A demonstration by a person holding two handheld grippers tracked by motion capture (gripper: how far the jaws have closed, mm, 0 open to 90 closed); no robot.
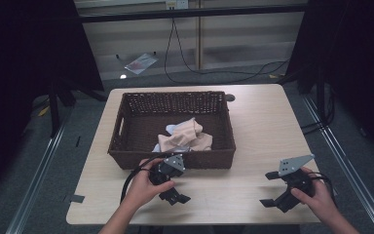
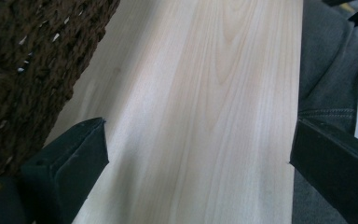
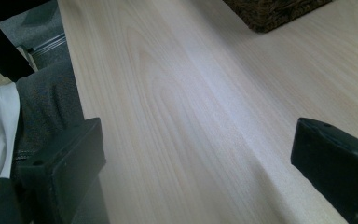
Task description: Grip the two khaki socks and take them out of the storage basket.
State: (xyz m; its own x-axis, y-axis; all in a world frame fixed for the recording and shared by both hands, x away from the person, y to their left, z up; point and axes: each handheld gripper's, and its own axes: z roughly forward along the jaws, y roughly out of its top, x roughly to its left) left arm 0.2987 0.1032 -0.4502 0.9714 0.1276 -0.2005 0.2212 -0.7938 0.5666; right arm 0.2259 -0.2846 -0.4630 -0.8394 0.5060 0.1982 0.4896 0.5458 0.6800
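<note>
Light wooden table carries a dark woven basket at frame centre, crumpled beige cloth inside. Left gripper, just below the basket, and right gripper, lower right, both hold their fingers apart, gripping nothing.

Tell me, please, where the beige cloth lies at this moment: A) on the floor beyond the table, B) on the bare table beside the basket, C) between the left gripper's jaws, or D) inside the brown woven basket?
D: in the high view the beige cloth lies crumpled inside the brown woven basket, and both grippers stay apart from it over the table.
</note>
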